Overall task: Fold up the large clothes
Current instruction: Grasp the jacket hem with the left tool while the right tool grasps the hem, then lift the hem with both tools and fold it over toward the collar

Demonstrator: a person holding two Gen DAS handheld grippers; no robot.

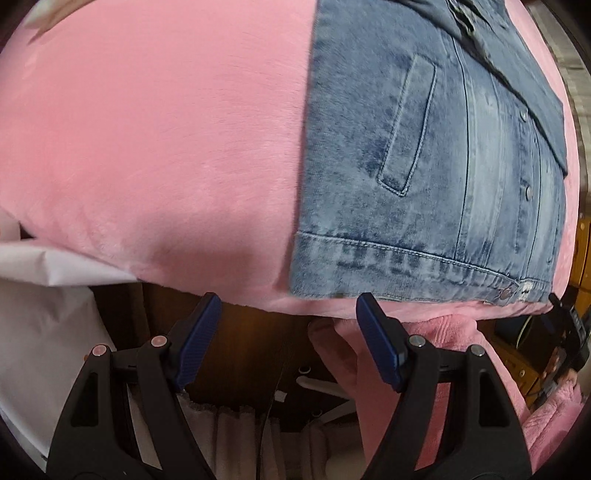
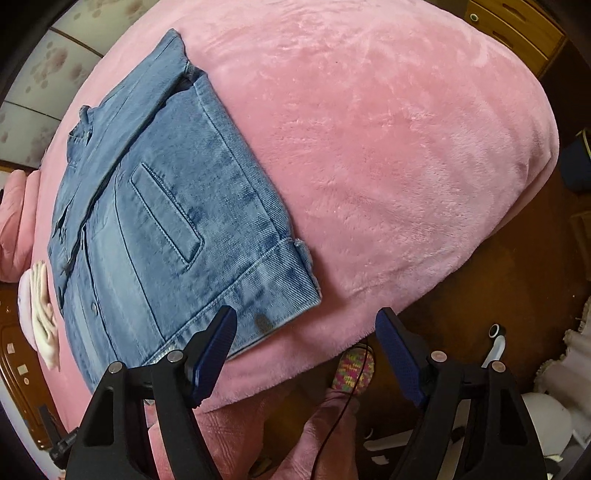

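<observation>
A blue denim jacket [image 1: 424, 177] lies flat and buttoned on a pink plush bed cover [image 1: 147, 147], its sides folded in and its hem toward me. My left gripper [image 1: 288, 306] hangs open over the bed's near edge, just below the hem's left corner, with nothing between its fingers. In the right wrist view the jacket [image 2: 166, 221] fills the left half of the cover [image 2: 388, 147]. My right gripper [image 2: 306, 317] is open at the hem's right corner. Its left fingertip [image 2: 225, 325] overlaps the hem in the picture; whether it touches I cannot tell.
Dark wooden floor [image 2: 480, 295] runs along the bed's near side. A person's pink fleece clothing [image 1: 461, 350] and a knitted slipper [image 2: 352, 369] are below the grippers. White sheeting [image 1: 37, 266] lies at the left, a wooden drawer unit [image 2: 517, 29] far right, pale folded cloth [image 2: 40, 314] beside the jacket.
</observation>
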